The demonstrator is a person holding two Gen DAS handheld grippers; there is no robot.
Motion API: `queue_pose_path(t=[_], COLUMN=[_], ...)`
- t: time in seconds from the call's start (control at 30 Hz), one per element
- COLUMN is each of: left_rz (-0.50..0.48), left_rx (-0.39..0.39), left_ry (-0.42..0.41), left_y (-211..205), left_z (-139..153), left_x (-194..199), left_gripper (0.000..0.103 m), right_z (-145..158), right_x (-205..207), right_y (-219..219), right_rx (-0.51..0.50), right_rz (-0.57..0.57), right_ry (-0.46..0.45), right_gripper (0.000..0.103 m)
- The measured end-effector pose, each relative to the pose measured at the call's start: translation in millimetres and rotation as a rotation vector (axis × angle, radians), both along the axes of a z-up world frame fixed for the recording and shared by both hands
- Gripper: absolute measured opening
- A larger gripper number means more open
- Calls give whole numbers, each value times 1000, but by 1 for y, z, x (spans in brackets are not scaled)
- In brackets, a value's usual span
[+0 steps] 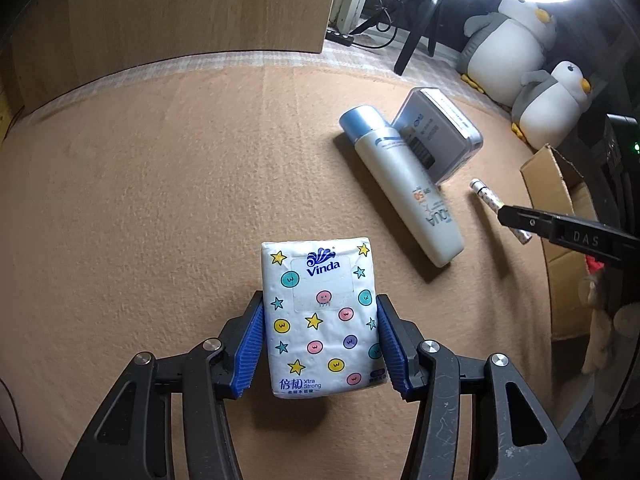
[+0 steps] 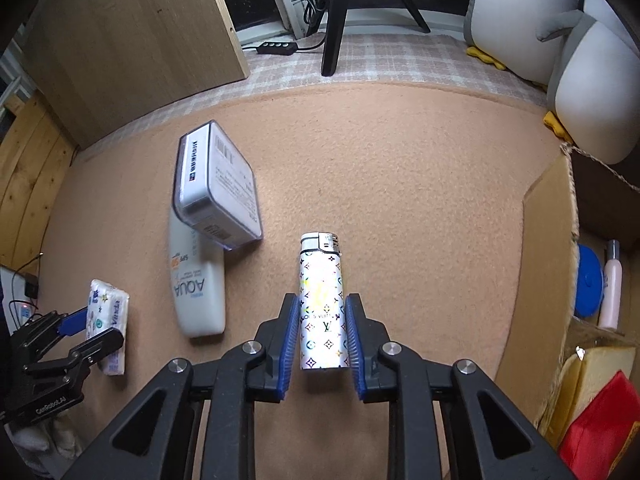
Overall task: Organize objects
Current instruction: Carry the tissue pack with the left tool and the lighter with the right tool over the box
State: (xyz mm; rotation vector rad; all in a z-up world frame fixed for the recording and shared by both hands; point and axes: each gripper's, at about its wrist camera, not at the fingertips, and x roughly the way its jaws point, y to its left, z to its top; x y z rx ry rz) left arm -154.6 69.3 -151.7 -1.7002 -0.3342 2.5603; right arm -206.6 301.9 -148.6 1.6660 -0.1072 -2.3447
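Observation:
A white Vinda tissue pack point(image 1: 320, 312) with stars and coloured dots sits between the blue pads of my left gripper point(image 1: 320, 304), which is shut on its two long sides. The right wrist view shows the same pack point(image 2: 108, 312) at the far left, over the tan blanket. My right gripper point(image 2: 323, 300) is shut on a white patterned lighter point(image 2: 322, 280), metal cap pointing away from me. In the left wrist view, the lighter point(image 1: 486, 196) shows at the right under a black finger point(image 1: 520, 216) of the right gripper.
A white AQUA sunscreen tube point(image 2: 198, 288) lies on the blanket with a grey box point(image 2: 224, 188) resting across its top. An open cardboard box point(image 2: 548, 240) holding items stands at the right edge. Plush penguins point(image 1: 508, 48), tripod legs point(image 2: 336, 12) and a wooden panel point(image 1: 180, 12) line the back.

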Motion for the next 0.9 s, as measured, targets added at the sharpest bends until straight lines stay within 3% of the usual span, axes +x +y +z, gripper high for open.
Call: queue_pose_path(t=[0.23, 0.43, 0.63, 0.9], left_rz=[-11, -60, -131, -268], left_rx=[17, 37, 67, 101], left_ry=[24, 74, 125, 166], left_y=[9, 30, 73, 167], left_z=[11, 38, 62, 80], left_x=[-1, -2, -22, -50], left_gripper=[56, 56, 56, 56], right_z=[14, 41, 71, 92], right_x=[11, 22, 36, 49], right_y=[6, 19, 53, 130], right_rx=[-27, -46, -52, -18], right_rz=[-8, -23, -66, -197], right_ry=[31, 96, 162, 208], right_gripper=[21, 21, 21, 21])
